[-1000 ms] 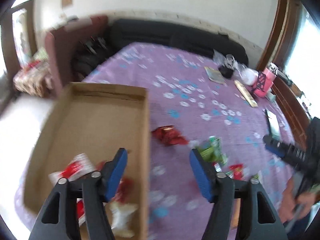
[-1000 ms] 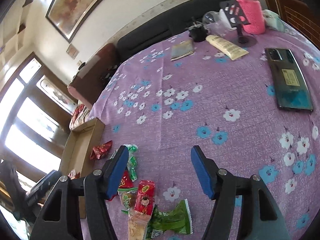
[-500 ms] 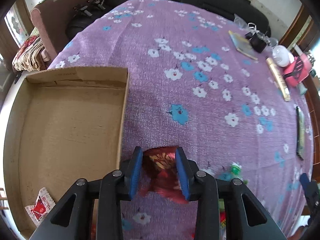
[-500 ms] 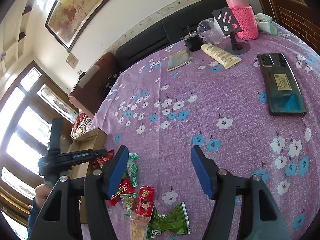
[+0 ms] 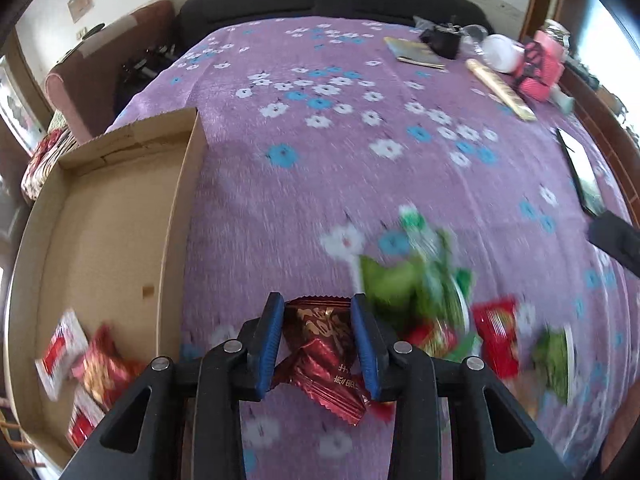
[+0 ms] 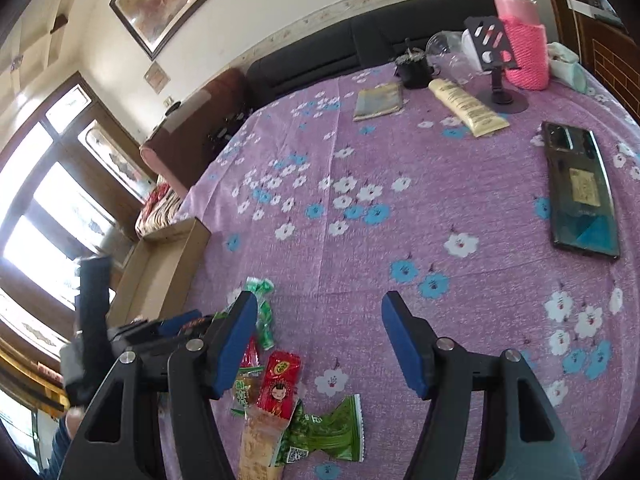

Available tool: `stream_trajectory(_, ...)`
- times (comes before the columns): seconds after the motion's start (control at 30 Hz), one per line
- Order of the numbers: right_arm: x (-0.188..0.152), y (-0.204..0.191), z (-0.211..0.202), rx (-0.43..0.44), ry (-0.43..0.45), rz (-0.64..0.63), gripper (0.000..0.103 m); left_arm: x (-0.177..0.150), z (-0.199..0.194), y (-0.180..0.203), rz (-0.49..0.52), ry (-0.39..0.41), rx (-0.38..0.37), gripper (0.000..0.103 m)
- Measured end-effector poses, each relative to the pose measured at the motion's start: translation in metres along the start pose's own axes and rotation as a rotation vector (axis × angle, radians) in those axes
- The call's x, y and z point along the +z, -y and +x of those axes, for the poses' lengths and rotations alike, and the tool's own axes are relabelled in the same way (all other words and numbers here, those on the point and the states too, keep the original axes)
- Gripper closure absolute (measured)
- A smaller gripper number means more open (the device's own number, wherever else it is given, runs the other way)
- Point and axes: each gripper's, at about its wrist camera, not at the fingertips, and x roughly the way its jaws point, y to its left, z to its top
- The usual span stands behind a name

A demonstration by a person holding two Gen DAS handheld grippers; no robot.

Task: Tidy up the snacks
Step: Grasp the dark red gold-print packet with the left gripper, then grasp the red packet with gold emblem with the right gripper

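Snack duty: my left gripper (image 5: 318,340) has its blue pads clamped on a dark red foil-wrapped snack packet (image 5: 324,354), which sits above the purple flowered tablecloth (image 5: 320,184) near the tabletop's near edge, just beside the shallow brown cardboard box (image 5: 100,220). That box sits at the left edge and has a few red-and-white packets (image 5: 84,360) in its near corner. My right gripper (image 6: 318,340) has its fingers apart, nothing between them, above bare cloth. Just left of it lies a loose pile of green and red wrapped snacks (image 6: 280,392). A dark smartphone (image 6: 580,192) lies toward the right edge.
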Motion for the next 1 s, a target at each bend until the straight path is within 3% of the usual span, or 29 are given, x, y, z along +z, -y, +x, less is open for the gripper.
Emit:
stream_trajectory(0.13,-0.003,-0.005,0.002,0.009,-0.006,-0.015,0.038,-0.021,-0.007,0.002,0.027,0.045,-0.022,0.063)
stream_trajectory(0.17,-0.003,-0.007,0.002,0.015,-0.008,-0.024,0.038,-0.022,-0.006,0.002,0.026,0.044,-0.021,0.052)
stream_trajectory(0.2,-0.005,-0.010,0.003,0.018,-0.011,-0.036,0.038,-0.024,-0.002,0.001,0.017,0.031,-0.021,0.052)
stream_trajectory(0.4,-0.013,-0.026,0.010,0.022,-0.029,-0.093,0.038,-0.034,-0.006,0.000,-0.001,0.094,-0.019,0.065)
stream_trajectory(0.53,-0.017,-0.031,0.017,0.005,-0.060,-0.124,0.038,-0.046,-0.012,-0.005,-0.017,0.119,-0.048,0.066)
stream_trajectory(0.67,-0.027,-0.044,0.031,-0.059,-0.128,-0.211,0.054,-0.059,-0.020,-0.009,-0.028,0.152,-0.063,0.066)
stream_trajectory(0.73,-0.035,-0.052,0.038,-0.098,-0.159,-0.273,0.069,-0.062,-0.025,-0.009,-0.024,0.170,-0.066,0.066)
stream_trajectory(1.0,-0.058,-0.068,0.060,-0.163,-0.231,-0.409,0.070,-0.062,-0.024,-0.005,-0.011,0.176,-0.056,0.066)
